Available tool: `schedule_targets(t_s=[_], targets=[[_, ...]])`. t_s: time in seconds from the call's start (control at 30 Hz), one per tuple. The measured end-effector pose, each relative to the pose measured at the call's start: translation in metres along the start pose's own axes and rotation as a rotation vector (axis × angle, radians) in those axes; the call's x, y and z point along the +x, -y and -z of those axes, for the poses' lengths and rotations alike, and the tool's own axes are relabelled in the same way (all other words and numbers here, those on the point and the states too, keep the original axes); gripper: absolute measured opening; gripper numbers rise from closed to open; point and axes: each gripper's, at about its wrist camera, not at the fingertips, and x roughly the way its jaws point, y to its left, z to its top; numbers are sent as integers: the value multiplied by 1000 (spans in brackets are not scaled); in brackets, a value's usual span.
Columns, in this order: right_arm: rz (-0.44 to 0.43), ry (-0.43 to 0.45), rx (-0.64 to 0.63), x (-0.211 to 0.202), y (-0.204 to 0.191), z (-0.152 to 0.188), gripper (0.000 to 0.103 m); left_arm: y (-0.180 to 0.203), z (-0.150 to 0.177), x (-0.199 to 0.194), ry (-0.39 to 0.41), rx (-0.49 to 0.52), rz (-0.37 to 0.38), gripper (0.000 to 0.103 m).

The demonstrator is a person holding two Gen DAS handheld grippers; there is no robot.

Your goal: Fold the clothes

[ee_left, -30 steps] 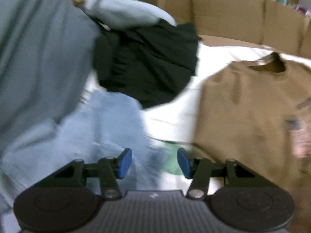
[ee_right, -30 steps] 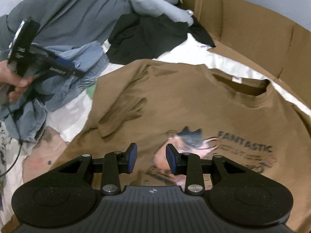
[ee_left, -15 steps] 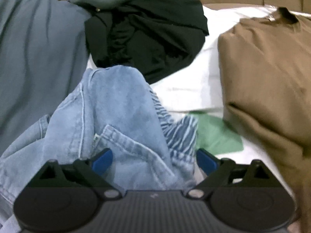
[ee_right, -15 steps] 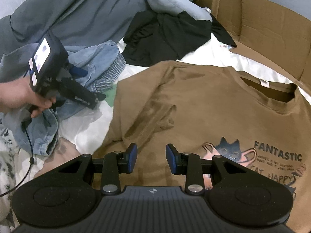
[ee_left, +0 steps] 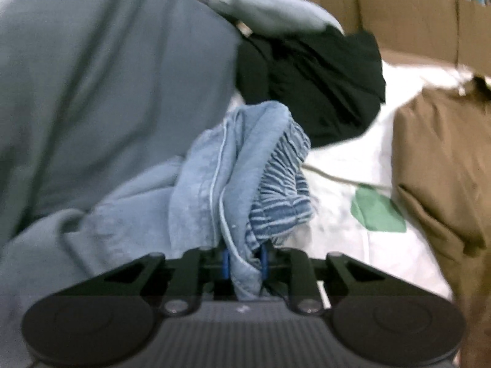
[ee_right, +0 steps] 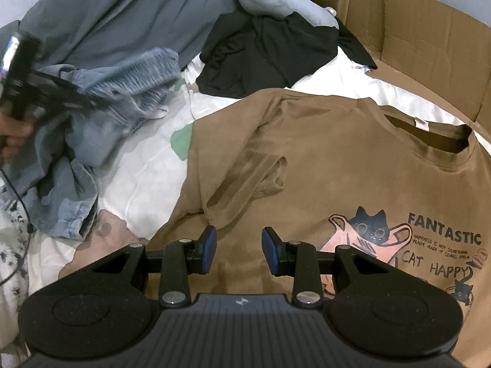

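The left claw [ee_left: 244, 264] is closing on a bunched fold of light blue denim jeans [ee_left: 242, 165], its 2 blue pads pinching the cloth between them, so the garment rises in a soft rumpled ridge straight out from the tips. The denim looks washed and slightly fuzzy, with 1 pale seam running along the fold and a gathered, ribbed waistband puckered into fine stripes on its right side. From the right wrist view the same jeans [ee_right: 101, 116] trail down in a loose heap at the left edge of the bed, held by the person's hand [ee_right: 12, 135] around the black handle.

The right claw [ee_right: 238, 250] stands apart with nothing between its pads, hovering over a brown T-shirt [ee_right: 322, 165]. That shirt lies spread fairly flat on the white bedsheet [ee_right: 147, 178], matte cotton with a ribbed round collar, 1 sleeve folded inward into a creased wedge, and a printed cat picture with the words FANTASTIC and CAT HAPPY on its chest.

Behind it 1 black garment [ee_right: 270, 52] sits crumpled and shapeless, thin and dull. A large grey-blue cloth [ee_right: 129, 9] drapes in broad smooth folds across the back left, and 1 paler blue padded piece [ee_right: 276, 0] rests on top of the black one. Brown corrugated cardboard [ee_right: 429, 49] stands along the far right in flat creased panels. The sheet carries 1 green patch [ee_right: 181, 141] just beside the shirt's edge.
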Motion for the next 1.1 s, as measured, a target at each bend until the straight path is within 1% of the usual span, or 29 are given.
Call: schedule_targets(t_s=[0.07,0.13,0.2,0.3,0.4,0.5,0.63,0.77,0.83,0.93,0.97,1.03,1.1], targets=[[-5,1,-3,1,-1,-1,39,-14,3,-21,6,-26,-19,20],[-9,7,-7,2,-3,-4,40,-29,11,-35,-15,-62,-22,19],[-15,18,-7,2,-4,-8,39,-41,25,-50,-53,-80,-27,19],[-25,32,-9,4,-6,-15,39,-52,48,-61,-121,-96,-28,19],[-36,43,-14,6,-10,-21,39,-57,74,-73,-183,-119,-20,17],[-59,53,-17,8,-17,-28,39,-56,94,-82,-225,-130,-9,16],[-99,64,-30,14,-34,-38,39,-56,107,-87,-252,-144,3,16],[-146,87,-19,21,-52,-50,40,-58,115,-83,-292,-139,10,16],[-186,98,15,26,-62,-58,40,-57,117,-82,-313,-153,40,16],[-258,115,33,36,-80,-70,40,-51,114,-88,-312,-170,80,18],[-270,111,31,40,-86,-71,40,-50,112,-90,-312,-180,94,18],[-296,104,27,47,-97,-75,40,-47,106,-96,-307,-191,119,23],[-321,97,24,55,-108,-79,40,-44,100,-107,-281,-194,144,24]])
